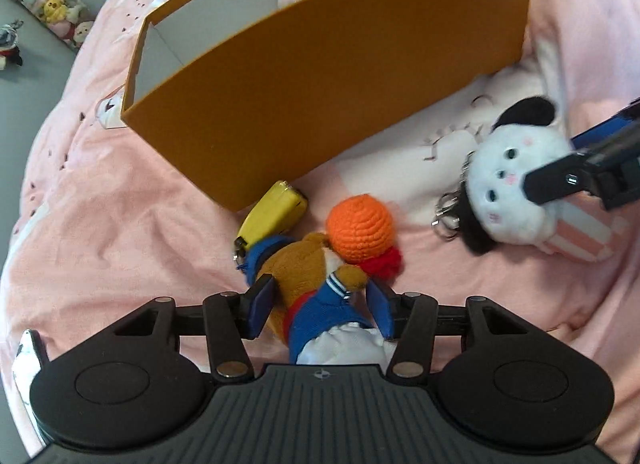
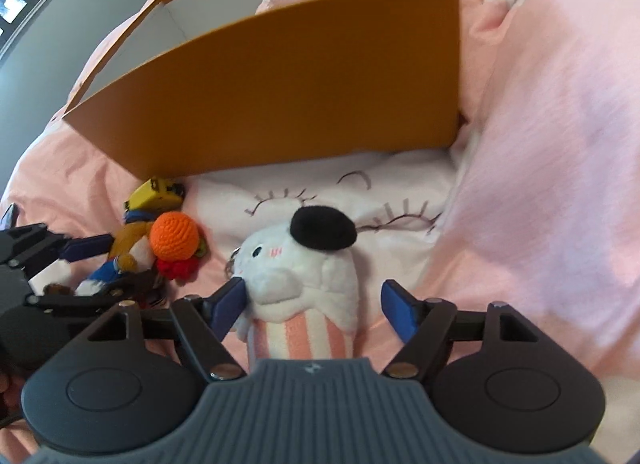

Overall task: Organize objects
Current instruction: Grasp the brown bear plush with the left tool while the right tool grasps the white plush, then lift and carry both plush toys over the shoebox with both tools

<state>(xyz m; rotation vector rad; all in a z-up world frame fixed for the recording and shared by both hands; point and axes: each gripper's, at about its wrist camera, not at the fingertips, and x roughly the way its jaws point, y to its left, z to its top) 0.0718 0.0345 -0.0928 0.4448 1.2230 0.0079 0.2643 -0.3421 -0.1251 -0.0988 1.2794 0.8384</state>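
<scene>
Toys (image 1: 320,264) beside orange box (image 1: 320,104)

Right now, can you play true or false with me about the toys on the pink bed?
1. The orange box sits on the pink blanket. True.
2. The white plush lies inside the box. False: it lies on the blanket, between the open fingers of the right hand-held gripper.
3. The crochet ball is orange. True.
4. The left hand-held gripper is over the yellow toy. False: it is around the brown plush.
</scene>
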